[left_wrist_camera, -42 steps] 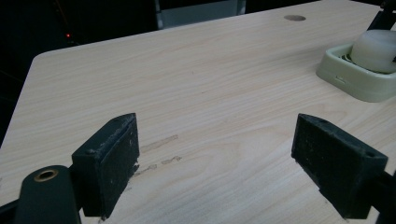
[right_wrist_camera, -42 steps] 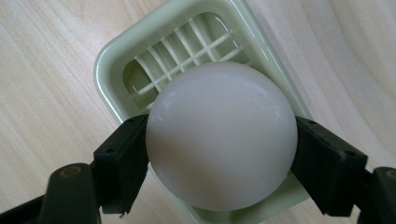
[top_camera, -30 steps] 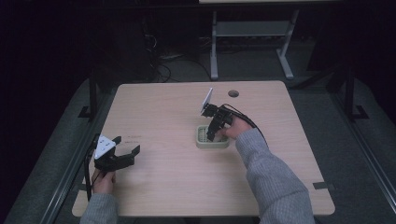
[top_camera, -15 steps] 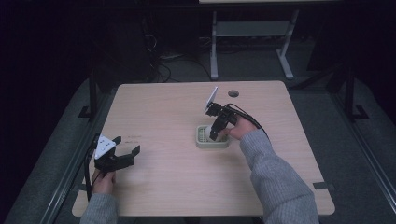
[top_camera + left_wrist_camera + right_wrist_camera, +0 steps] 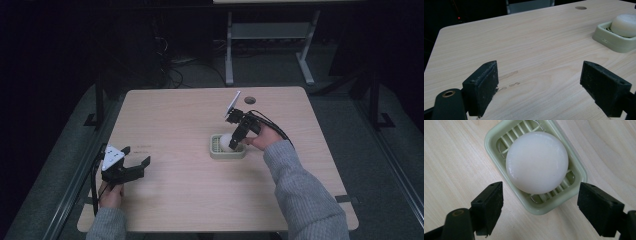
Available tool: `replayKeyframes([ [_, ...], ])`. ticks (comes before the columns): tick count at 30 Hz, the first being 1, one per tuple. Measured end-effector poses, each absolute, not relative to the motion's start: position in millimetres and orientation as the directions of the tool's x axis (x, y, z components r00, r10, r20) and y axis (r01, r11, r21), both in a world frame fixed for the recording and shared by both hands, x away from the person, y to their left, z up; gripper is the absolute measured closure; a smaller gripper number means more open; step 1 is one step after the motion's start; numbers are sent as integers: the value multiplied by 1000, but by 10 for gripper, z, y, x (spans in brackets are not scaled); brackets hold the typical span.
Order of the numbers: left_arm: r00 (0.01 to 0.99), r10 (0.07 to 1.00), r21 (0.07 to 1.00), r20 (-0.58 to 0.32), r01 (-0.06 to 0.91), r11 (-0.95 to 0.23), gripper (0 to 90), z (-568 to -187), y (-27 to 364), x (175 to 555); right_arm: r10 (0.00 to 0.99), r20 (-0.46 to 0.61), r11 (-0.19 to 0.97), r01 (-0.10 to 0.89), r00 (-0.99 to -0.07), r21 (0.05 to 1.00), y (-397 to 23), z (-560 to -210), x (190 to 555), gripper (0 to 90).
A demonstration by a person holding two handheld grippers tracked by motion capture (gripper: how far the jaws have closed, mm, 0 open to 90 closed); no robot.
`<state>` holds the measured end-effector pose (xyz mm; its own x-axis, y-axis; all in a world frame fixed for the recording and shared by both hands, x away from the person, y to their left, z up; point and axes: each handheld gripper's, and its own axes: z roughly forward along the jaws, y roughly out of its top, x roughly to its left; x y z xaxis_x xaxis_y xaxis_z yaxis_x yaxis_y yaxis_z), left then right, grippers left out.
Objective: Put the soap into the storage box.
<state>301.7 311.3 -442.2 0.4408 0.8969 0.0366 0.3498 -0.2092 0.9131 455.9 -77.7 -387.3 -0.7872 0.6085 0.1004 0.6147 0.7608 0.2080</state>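
The soap [image 5: 537, 163] is lying in the dish [image 5: 579, 178] right of the table's [image 5: 170, 110] middle, not yet gripped. The right gripper [image 5: 540, 210] is being held just above it, jaws wide apart. The left gripper [image 5: 131, 168] is being rested at the near left, jaws also apart. Grasping and lifting are judged as remaining.
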Motion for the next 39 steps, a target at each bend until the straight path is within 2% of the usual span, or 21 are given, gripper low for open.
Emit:
replayKeyframes([
  [39,444,895,909,37,358,-215,148,-4432,3092,3017,628,97,728,627,-772,278,-1306,-3872,4196,213],
])
